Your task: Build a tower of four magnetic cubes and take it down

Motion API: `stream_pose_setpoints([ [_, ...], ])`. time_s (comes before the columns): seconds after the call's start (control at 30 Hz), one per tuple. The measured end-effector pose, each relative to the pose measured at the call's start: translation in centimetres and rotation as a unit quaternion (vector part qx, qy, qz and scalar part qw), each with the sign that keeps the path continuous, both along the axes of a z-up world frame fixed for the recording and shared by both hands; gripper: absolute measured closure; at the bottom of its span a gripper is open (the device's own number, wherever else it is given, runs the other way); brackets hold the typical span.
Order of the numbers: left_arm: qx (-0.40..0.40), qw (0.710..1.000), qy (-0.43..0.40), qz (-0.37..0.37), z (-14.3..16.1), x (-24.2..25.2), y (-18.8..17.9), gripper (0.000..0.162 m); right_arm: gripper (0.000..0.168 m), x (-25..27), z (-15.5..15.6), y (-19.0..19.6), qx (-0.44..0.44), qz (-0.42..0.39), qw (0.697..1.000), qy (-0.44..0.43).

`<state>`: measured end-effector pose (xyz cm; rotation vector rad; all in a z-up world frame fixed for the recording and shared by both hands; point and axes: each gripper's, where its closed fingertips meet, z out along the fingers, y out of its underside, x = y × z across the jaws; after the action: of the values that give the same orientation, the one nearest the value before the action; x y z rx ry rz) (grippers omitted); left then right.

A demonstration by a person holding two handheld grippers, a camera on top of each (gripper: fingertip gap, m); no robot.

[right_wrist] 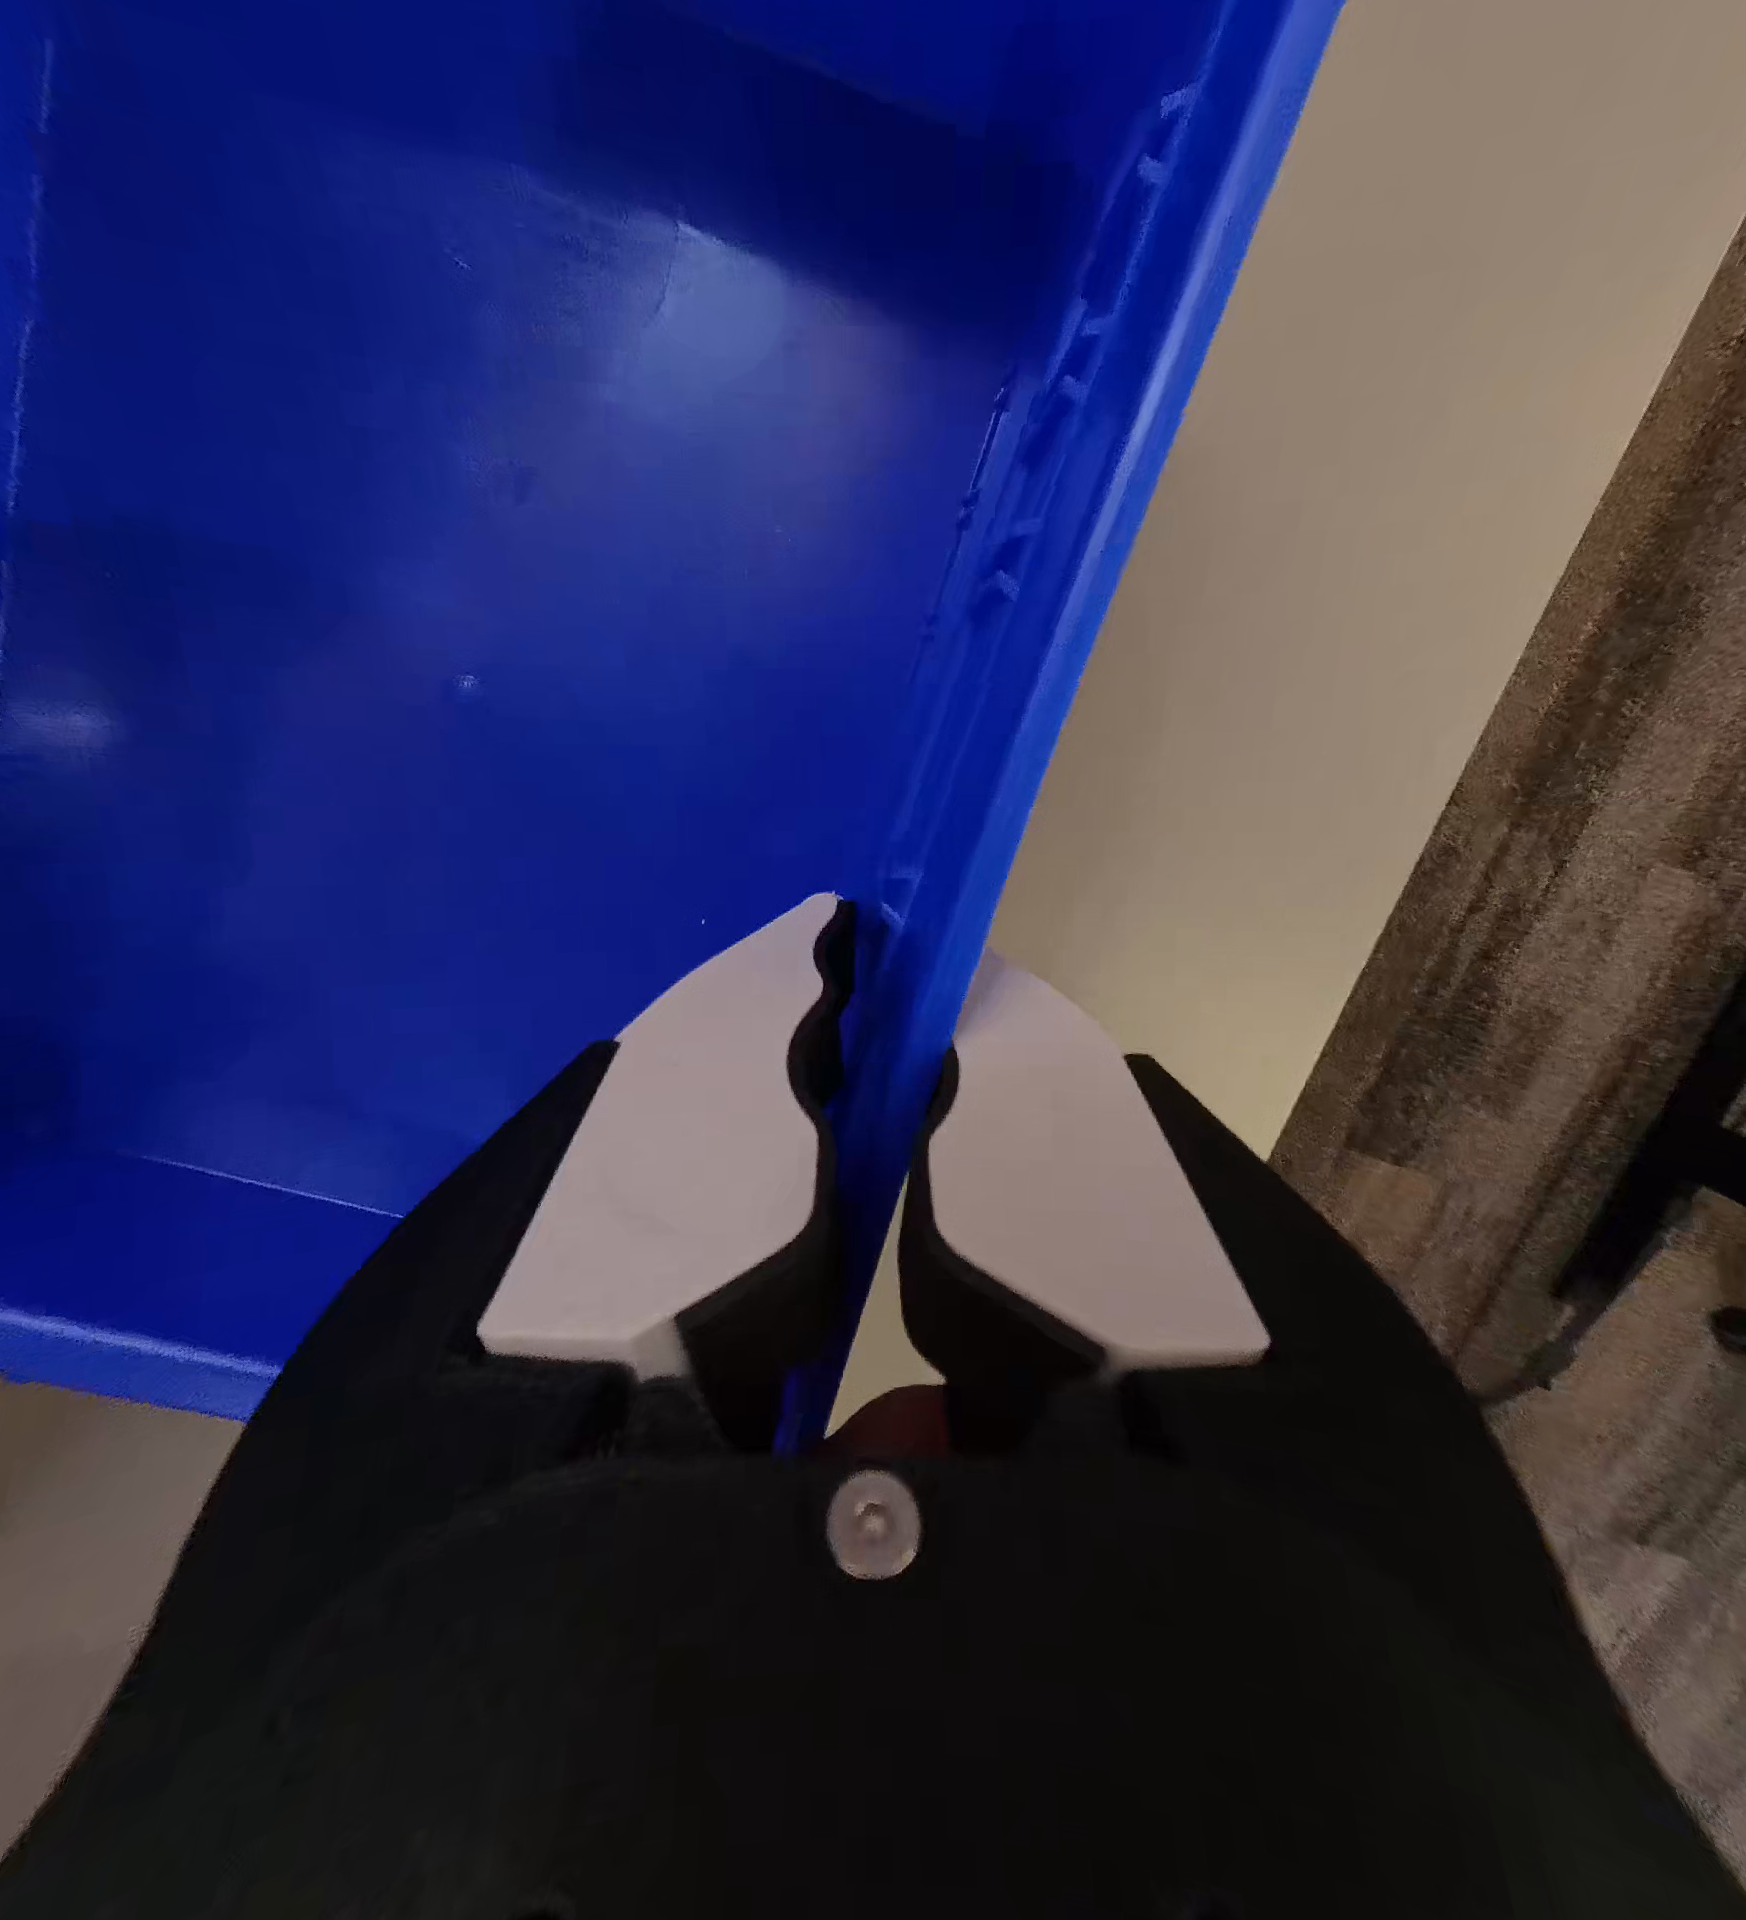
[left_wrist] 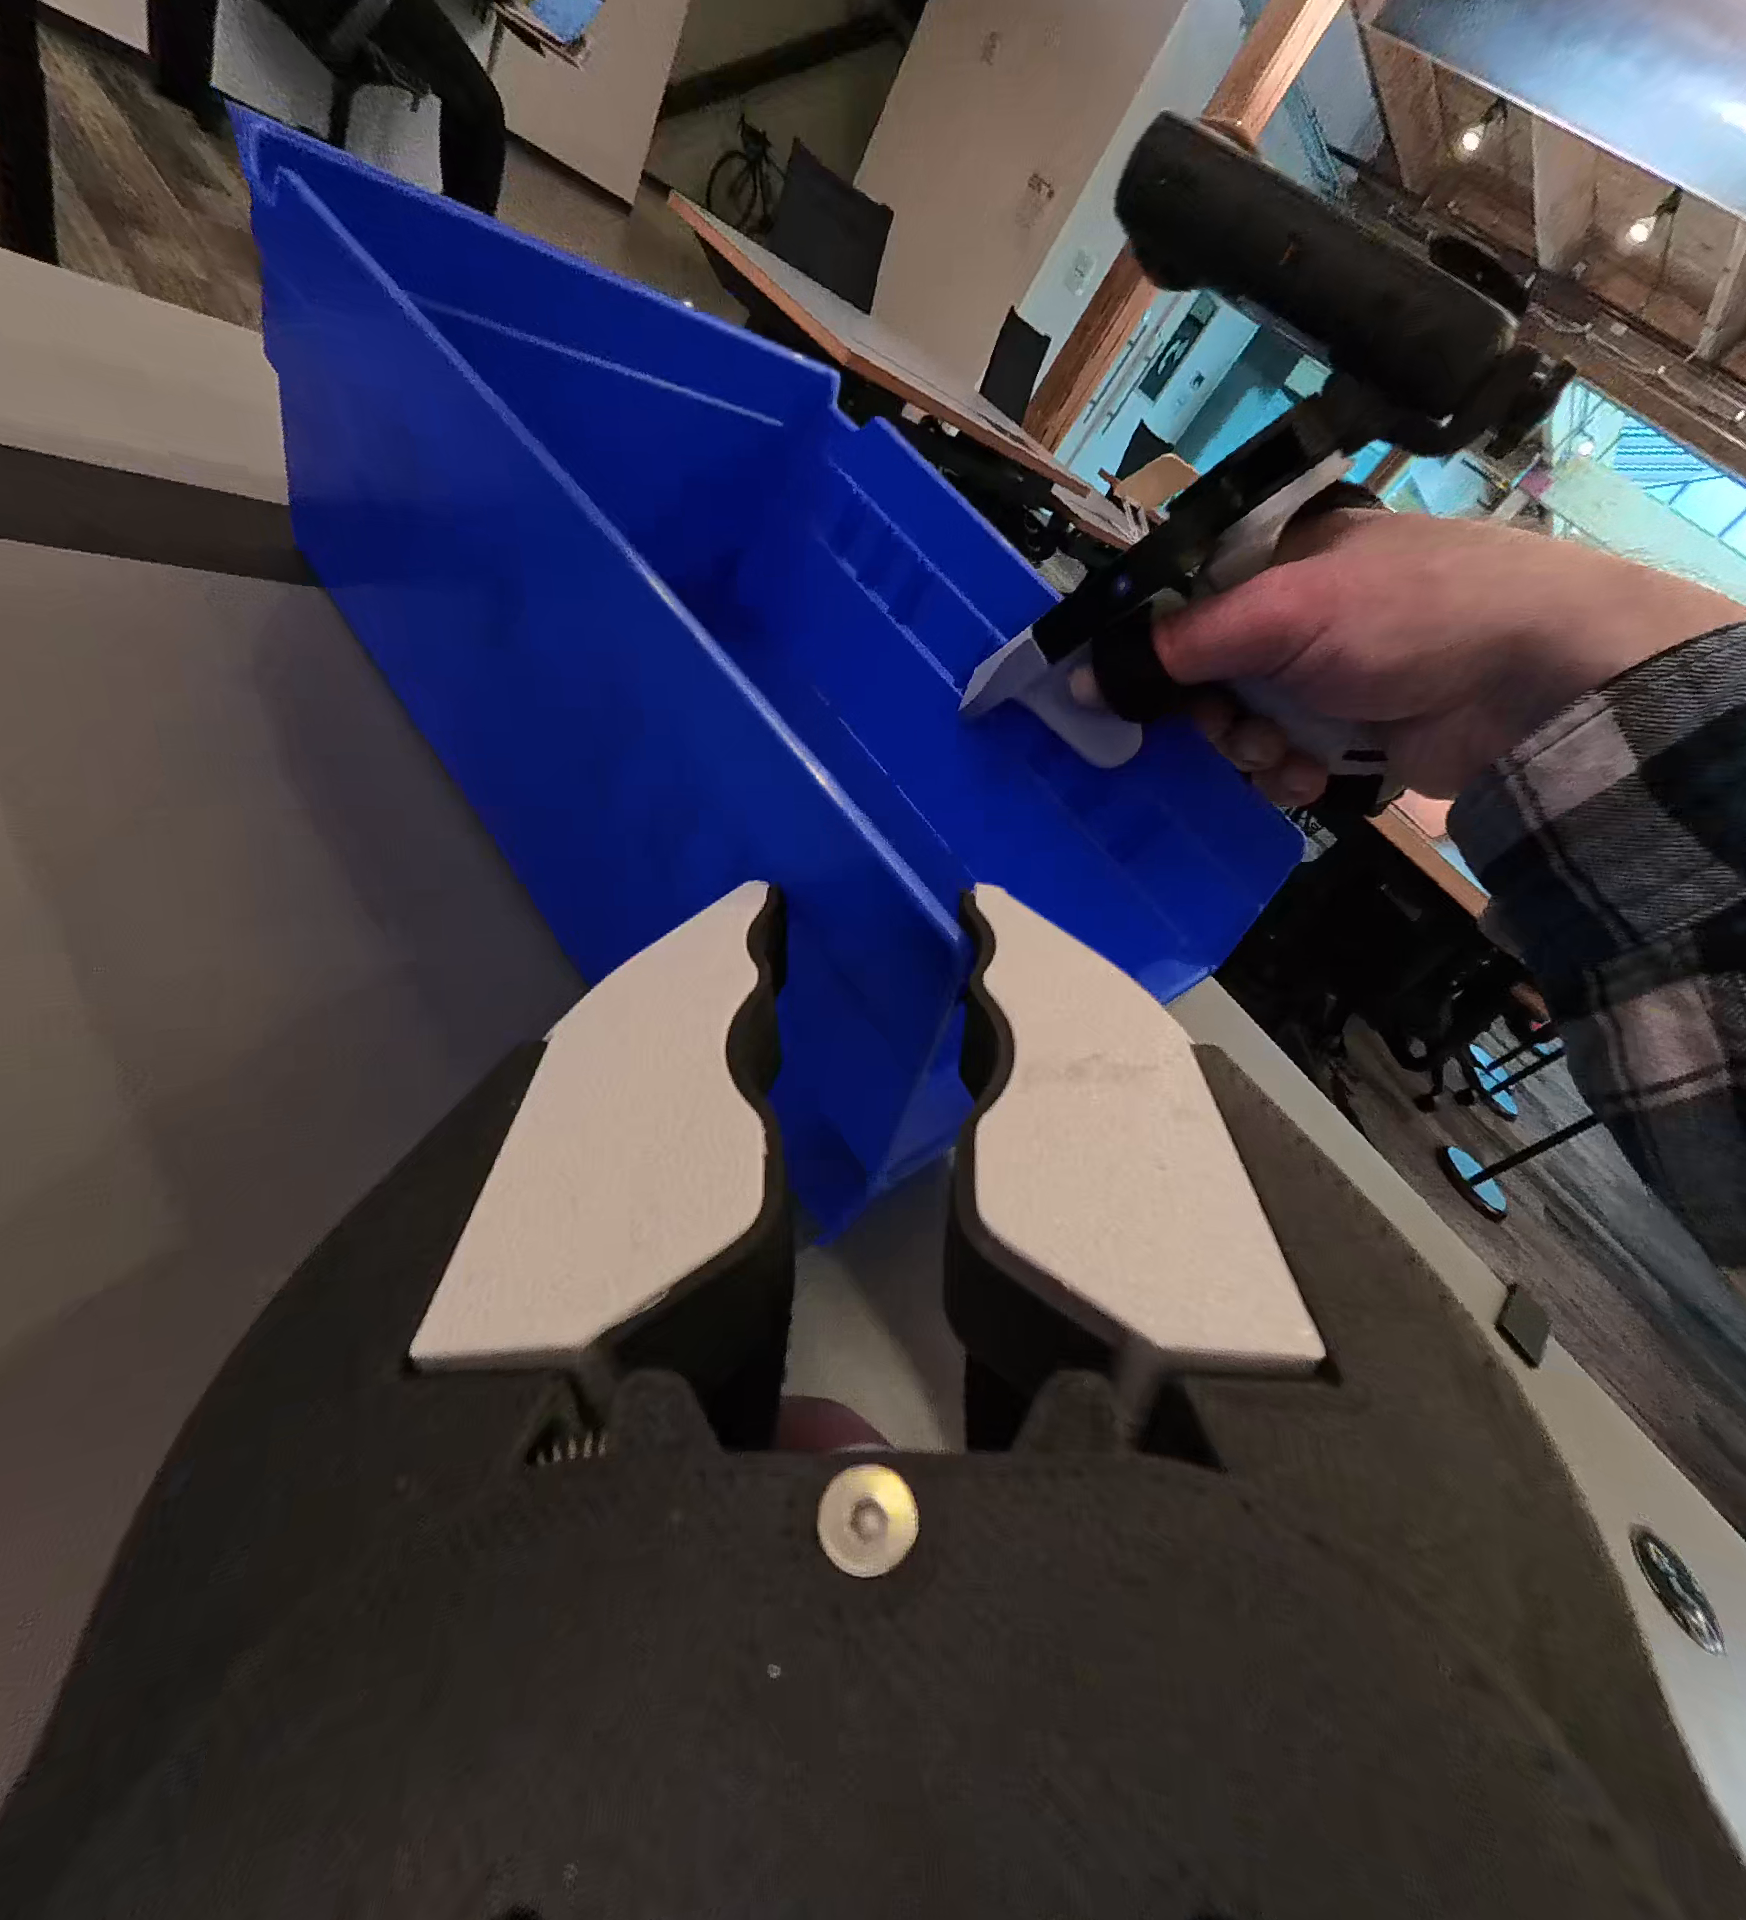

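Both grippers tilt at the blue bin [left_wrist: 557,582]: right gripper [right_wrist: 890,997] clamps its wall, left gripper [left_wrist: 869,935] jaws apart.

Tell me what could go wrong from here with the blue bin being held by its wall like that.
1. The right gripper pinches only the thin side wall of the blue bin; it could slip out or twist if lifted.
2. The left gripper has open jaws at the bin's near corner, gripping nothing, so that end has no support and may swing or drag on the table.
3. The bin sits near the table edge and could slide off.
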<state>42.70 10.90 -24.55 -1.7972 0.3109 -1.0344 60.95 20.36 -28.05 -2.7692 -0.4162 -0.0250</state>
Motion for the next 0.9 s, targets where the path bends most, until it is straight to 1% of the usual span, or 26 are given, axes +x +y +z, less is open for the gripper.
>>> stream_pose_setpoints([
  [0.4,0.001,1.0,-0.004,-0.003,0.2,0.0,1.6,0.131,0.161,0.3,-0.4,1.4,-0.005,-0.011,1.0,0.019],
  [0.43,-0.001,1.0,-0.008,-0.007,0.3,0.0,1.6,0.13,0.161,0.3,-0.4,1.4,-0.004,-0.009,1.0,0.02],
  [0.47,-0.002,1.0,-0.012,-0.011,0.3,0.0,1.5,0.124,0.16,0.4,-0.3,1.4,-0.001,-0.008,1.0,0.021],
  [0.5,-0.006,1.0,-0.019,-0.015,0.2,-0.1,1.4,0.118,0.155,0.6,-0.1,1.5,0.009,-0.007,1.0,0.019],
  [0.53,-0.006,0.999,-0.03,-0.018,0.4,-0.4,1.3,0.112,0.138,0.9,0.4,1.6,0.026,-0.01,1.0,0.009],
  [0.57,0.003,0.999,-0.031,-0.013,0.8,-0.7,1.2,0.106,0.127,1.3,1.2,1.6,0.047,-0.014,0.999,-0.001],
  [0.63,0.039,0.999,-0.014,0.006,2.1,-1.6,1.0,0.094,0.125,1.8,3.9,1.7,0.112,-0.02,0.993,-0.015],
  [0.67,0.056,0.998,-0.015,0.006,3.0,-2.0,0.7,0.093,0.123,1.9,5.6,1.4,0.147,-0.023,0.989,-0.026],
  [0.73,0.105,0.994,-0.001,0.005,4.7,-2.9,-0.3,0.097,0.122,0.8,9.1,0.2,0.218,-0.017,0.975,-0.031],
  [0.8,0.155,0.988,0.026,0.007,5.8,-4.1,-1.7,0.106,0.122,-1.7,12.2,-1.7,0.277,0.008,0.96,-0.031],
  [0.87,0.186,0.981,0.051,0.004,6.3,-5.7,-3.1,0.116,0.124,-5.3,14.5,-4.1,0.333,0.04,0.942,-0.019],
  [0.9,0.194,0.978,0.072,0.003,6.1,-6.6,-3.6,0.122,0.126,-7.3,14.9,-5.5,0.344,0.055,0.937,-0.014],
])
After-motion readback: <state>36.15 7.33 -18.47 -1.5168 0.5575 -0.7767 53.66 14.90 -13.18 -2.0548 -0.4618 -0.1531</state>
